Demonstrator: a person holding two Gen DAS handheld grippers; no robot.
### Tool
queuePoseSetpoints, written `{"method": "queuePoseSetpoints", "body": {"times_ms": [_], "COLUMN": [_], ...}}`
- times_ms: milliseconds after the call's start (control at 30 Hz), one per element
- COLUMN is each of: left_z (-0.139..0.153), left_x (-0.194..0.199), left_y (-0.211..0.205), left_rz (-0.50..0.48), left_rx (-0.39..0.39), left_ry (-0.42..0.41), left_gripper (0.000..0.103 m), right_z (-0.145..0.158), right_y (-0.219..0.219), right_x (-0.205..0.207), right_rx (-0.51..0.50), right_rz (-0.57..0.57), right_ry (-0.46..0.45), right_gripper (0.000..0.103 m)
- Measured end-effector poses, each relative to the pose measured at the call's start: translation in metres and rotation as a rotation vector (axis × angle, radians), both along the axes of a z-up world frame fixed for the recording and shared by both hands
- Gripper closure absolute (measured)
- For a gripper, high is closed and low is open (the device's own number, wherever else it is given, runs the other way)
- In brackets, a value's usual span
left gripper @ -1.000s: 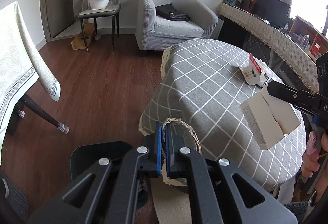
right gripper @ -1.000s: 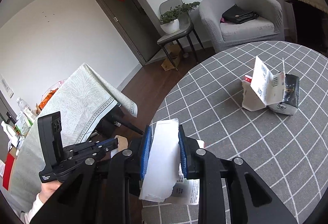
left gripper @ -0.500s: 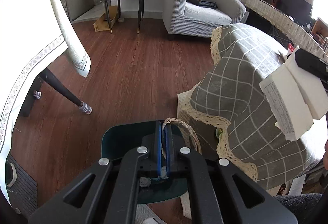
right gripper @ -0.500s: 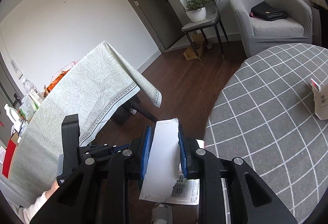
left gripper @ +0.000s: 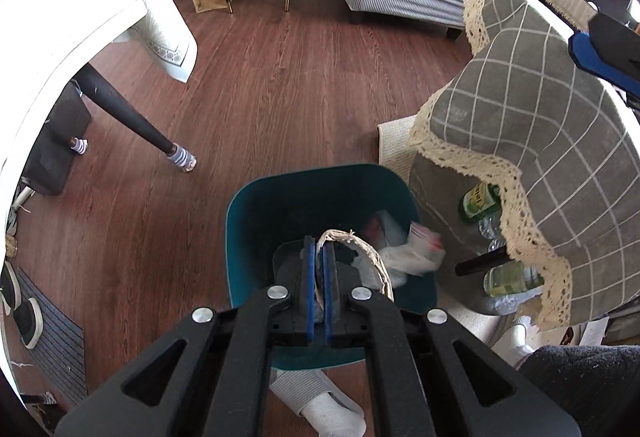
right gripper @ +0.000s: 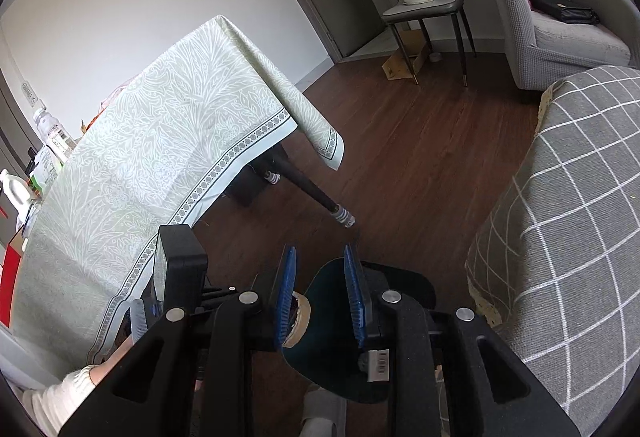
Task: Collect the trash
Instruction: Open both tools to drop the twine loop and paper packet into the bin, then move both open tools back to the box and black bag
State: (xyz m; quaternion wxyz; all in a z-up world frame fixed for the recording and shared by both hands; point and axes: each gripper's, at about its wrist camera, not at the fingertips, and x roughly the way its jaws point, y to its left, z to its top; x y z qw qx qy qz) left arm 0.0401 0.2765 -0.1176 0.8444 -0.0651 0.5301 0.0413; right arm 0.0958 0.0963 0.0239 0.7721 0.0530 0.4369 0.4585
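A teal trash bin (left gripper: 256, 229) stands on the wood floor below my left gripper (left gripper: 319, 269). That gripper is shut on a woven rope handle (left gripper: 370, 257), which loops over the bin. White crumpled packaging (left gripper: 408, 253) lies inside the bin. In the right wrist view my right gripper (right gripper: 320, 297) is open and empty above the bin (right gripper: 332, 321). A white box edge with a barcode (right gripper: 380, 365) shows just under its right finger. The left gripper's body (right gripper: 180, 277) shows at the left.
A round table with a grey checked cloth (left gripper: 560, 125) is close on the right, with bottles (left gripper: 480, 201) under it. A table with a pale green cloth (right gripper: 160, 157) and a dark leg (left gripper: 132, 117) is on the left. A grey armchair (right gripper: 560, 25) and chair stand behind.
My right gripper has opened and the white box it held is gone from its fingers. Both grippers have moved away from the round table to above the teal bin.
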Motion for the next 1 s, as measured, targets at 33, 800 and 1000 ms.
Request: {"method": "queuePoseSetpoints", "body": {"times_ms": [33, 800, 1000], "left_z": [-0.003, -0.026, -0.011], "left_x": [-0.001, -0.013, -0.012], "left_y": [0.002, 0.027, 0.025], "left_rz": [-0.001, 0.002, 0.003], "left_rx": [0.002, -0.009, -0.009], "left_ry": [0.008, 0.072, 0.028], "left_gripper": [0.099, 0.044, 0.036], "right_z": [-0.003, -0.035, -0.032], "right_y": [0.004, 0.055, 0.045], "right_x": [0.001, -0.001, 0.002], "right_rx": [-0.004, -0.138, -0.150], "right_rz": [0.005, 0.028, -0.001], "right_ry": [0.007, 0.023, 0.009], "right_gripper": [0.083, 0.083, 0.083]}}
